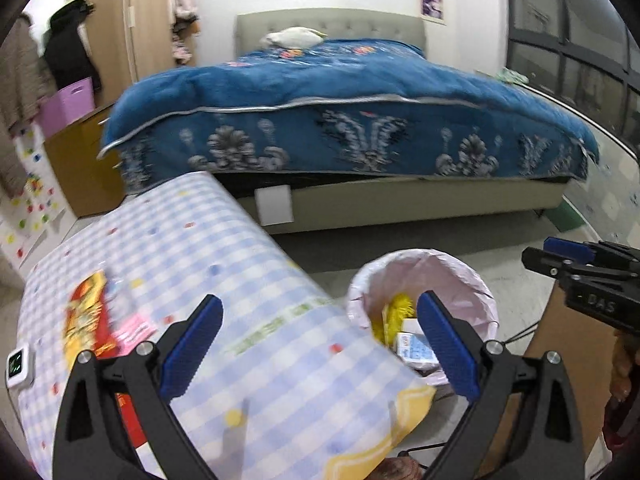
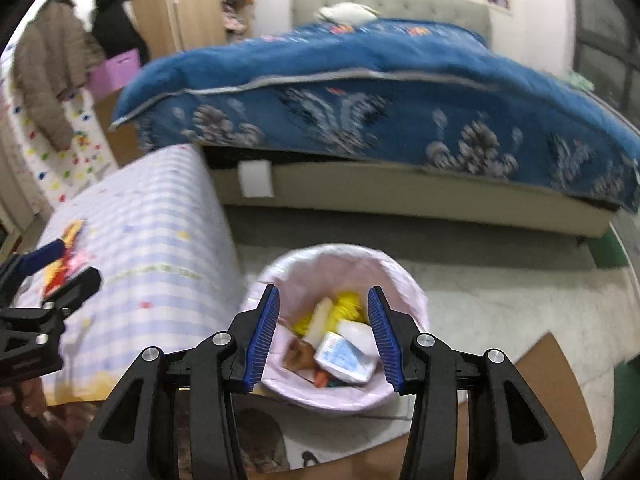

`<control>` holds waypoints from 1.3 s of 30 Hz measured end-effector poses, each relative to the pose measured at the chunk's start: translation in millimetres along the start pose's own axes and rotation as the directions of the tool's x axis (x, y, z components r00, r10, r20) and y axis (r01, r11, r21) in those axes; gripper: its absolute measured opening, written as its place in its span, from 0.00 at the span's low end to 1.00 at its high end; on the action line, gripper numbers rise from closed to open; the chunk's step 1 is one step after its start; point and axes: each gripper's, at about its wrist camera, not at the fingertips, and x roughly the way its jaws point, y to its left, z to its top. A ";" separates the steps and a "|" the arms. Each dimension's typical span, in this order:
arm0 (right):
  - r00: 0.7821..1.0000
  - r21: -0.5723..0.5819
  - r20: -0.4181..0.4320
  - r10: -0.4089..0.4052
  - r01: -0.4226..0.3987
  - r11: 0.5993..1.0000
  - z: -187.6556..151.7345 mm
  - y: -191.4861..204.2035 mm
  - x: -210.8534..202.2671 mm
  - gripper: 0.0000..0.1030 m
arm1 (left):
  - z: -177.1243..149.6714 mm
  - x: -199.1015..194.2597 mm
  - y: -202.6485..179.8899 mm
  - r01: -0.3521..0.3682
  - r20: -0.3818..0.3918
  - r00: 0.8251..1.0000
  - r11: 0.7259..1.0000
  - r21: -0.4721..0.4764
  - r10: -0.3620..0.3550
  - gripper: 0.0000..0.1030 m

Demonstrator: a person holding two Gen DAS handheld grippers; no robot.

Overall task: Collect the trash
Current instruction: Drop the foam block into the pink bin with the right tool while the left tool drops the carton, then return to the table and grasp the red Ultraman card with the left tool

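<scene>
A trash bin with a pink liner (image 2: 404, 280) stands on the floor beside the checked-cloth table (image 1: 224, 248); it also shows in the left wrist view (image 1: 472, 276). Inside lie a blue-and-white packet (image 2: 344, 356), yellow trash (image 2: 348, 304) and other wrappers. My right gripper (image 2: 323, 336) is open and empty, directly above the bin. My left gripper (image 1: 320, 348) is open and empty over the table's edge. A red-and-yellow wrapper (image 1: 86, 320) and a pink wrapper (image 1: 134, 330) lie on the table left of the left gripper.
A bed with a blue quilt (image 1: 344, 92) fills the background. A small white device (image 1: 18, 366) sits at the table's left edge. Brown cardboard (image 2: 556, 392) lies on the floor right of the bin. Coats (image 2: 52, 72) hang at far left.
</scene>
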 end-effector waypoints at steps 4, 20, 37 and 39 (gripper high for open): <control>0.997 -0.058 0.035 0.065 -0.063 0.996 5.9 34.9 -15.7 0.46 | -10.4 -26.5 28.3 -0.058 0.019 0.998 0.997 -0.055 0.059 0.92; 0.965 -0.283 -0.011 0.262 -0.255 0.925 16.4 184.8 -1.0 0.57 | -66.4 -69.3 161.7 -0.284 -0.086 0.959 0.899 -0.333 0.271 0.92; 0.968 -0.278 -0.042 0.246 -0.248 0.928 25.9 200.5 33.6 0.68 | -68.3 3.5 175.9 -0.307 -0.266 0.940 0.872 -0.382 0.214 0.93; 0.970 -0.278 -0.042 0.241 -0.243 0.929 25.4 198.3 35.1 0.68 | -66.6 12.2 175.6 -0.322 -0.284 0.933 0.867 -0.381 0.222 0.93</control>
